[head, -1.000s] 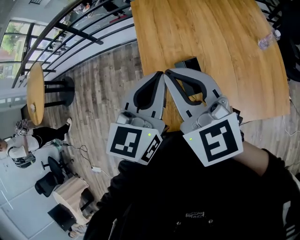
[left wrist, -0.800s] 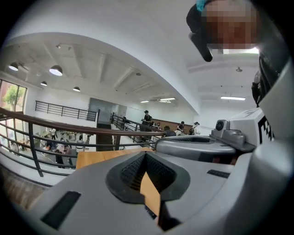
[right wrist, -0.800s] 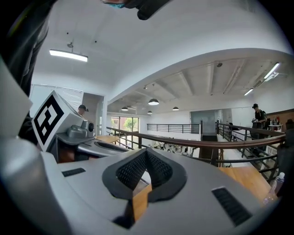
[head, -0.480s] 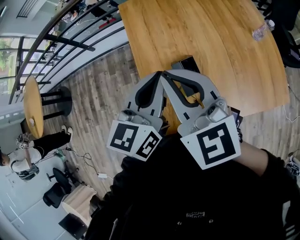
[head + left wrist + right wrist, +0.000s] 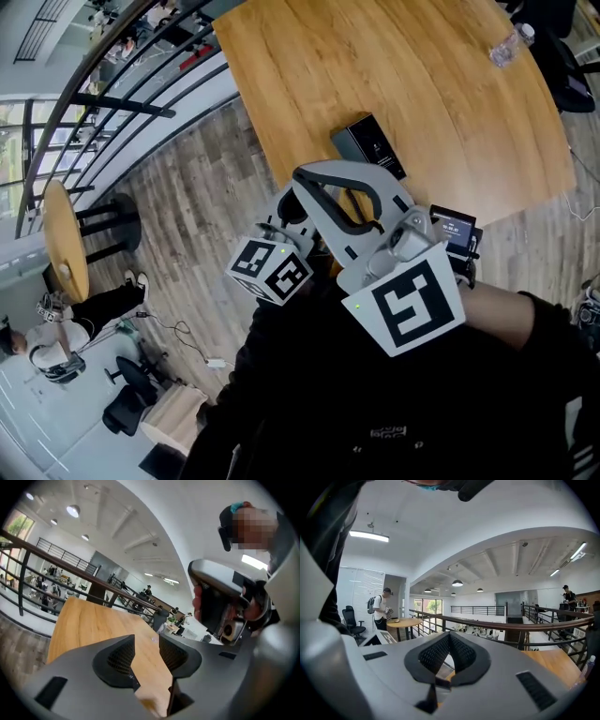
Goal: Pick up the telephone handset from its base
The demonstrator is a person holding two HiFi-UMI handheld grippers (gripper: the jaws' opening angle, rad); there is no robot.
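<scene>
A black telephone (image 5: 368, 145) lies on the wooden table (image 5: 441, 112) near its left front edge; neither gripper view shows it. My right gripper (image 5: 302, 178) hangs short of it, above the table's edge; its jaws are shut with nothing between them (image 5: 449, 638). My left gripper (image 5: 146, 644) sits lower, mostly hidden under the right one, and only its marker cube (image 5: 272, 270) shows plainly in the head view. Its jaws have just been opening and now stand apart, with only the tabletop visible through the gap. It touches nothing.
A plastic bottle (image 5: 502, 49) lies at the table's far right corner. A dark railing (image 5: 122, 103) runs left of the table over a lower floor with a round table (image 5: 66, 225). A person (image 5: 379, 609) stands by another round table.
My left gripper has dropped and rolled, now lying beneath the right one, and its jaws have opened. The right gripper has kept its place. More of the telephone shows.
</scene>
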